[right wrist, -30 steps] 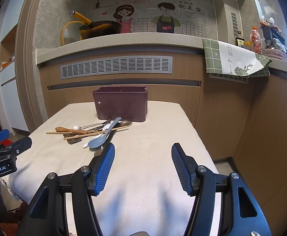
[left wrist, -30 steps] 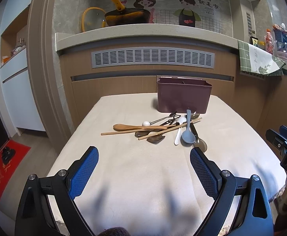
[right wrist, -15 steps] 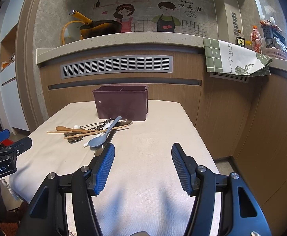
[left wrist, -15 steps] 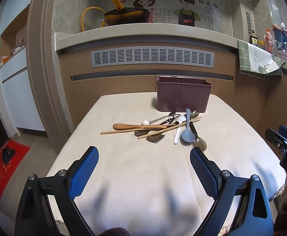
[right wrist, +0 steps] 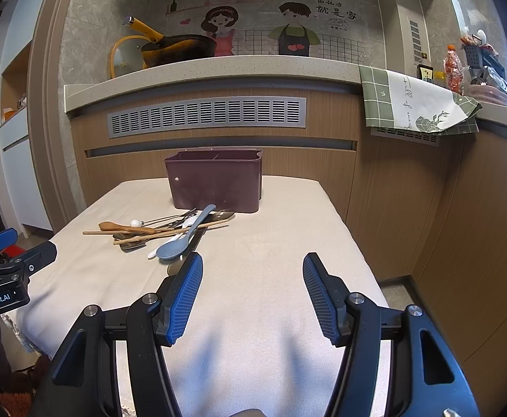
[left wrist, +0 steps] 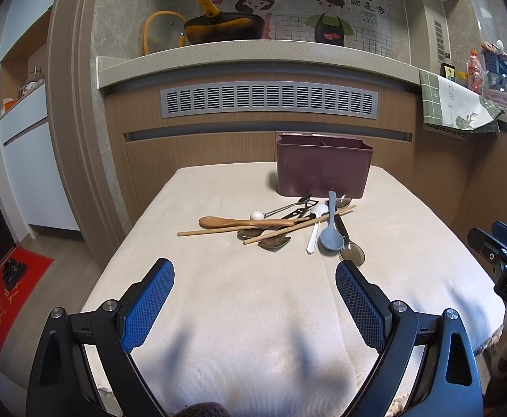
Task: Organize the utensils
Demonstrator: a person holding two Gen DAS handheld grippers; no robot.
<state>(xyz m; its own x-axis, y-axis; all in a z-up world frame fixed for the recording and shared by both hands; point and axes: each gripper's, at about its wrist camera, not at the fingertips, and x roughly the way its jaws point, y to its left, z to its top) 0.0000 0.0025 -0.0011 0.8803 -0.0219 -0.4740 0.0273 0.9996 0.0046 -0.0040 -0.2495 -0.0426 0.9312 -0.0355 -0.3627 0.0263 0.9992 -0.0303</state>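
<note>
The right gripper (right wrist: 252, 269) hangs above the cloth-covered table (right wrist: 288, 243), jaws wide apart and empty; just beyond its left finger lies a blue-grey spoon (right wrist: 177, 245) atop the utensil pile, before the maroon caddy (right wrist: 215, 184)

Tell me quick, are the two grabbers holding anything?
Left gripper: open, holding nothing.
Right gripper: open, holding nothing.

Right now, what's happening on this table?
Nothing is held yet. A person's left gripper and right gripper hover open over the cloth-covered table. A pile of utensils, spoons and chopsticks, lies loose in front of the maroon holder, untouched.
</note>
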